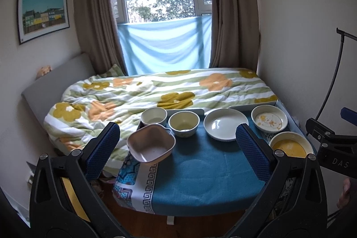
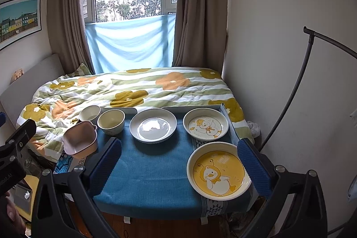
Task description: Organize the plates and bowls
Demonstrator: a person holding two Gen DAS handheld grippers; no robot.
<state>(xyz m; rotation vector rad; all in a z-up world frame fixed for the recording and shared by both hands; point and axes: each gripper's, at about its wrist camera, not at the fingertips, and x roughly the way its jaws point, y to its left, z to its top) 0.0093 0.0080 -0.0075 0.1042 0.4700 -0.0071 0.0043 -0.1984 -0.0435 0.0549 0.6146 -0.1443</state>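
On the blue-clothed table (image 1: 200,171) (image 2: 151,171) stand several dishes. A pink square bowl (image 1: 151,144) (image 2: 80,141) leans at the left edge, partly over it. Behind it are a small white bowl (image 1: 154,116) (image 2: 90,113) and a cream bowl (image 1: 183,123) (image 2: 111,122). To their right lie a plain white plate (image 1: 225,124) (image 2: 153,125) and a white duck plate (image 1: 269,121) (image 2: 205,124). A yellow duck plate (image 1: 290,146) (image 2: 219,171) lies at the front right. My left gripper (image 1: 177,148) and right gripper (image 2: 179,164) hover open before the table, holding nothing.
A bed with a flowered quilt (image 1: 156,90) (image 2: 133,86) lies right behind the table. A wall (image 2: 267,59) and a curved black stand (image 2: 296,81) close the right side. A pale tray rim (image 1: 185,110) runs along the table's back. Wooden floor shows below.
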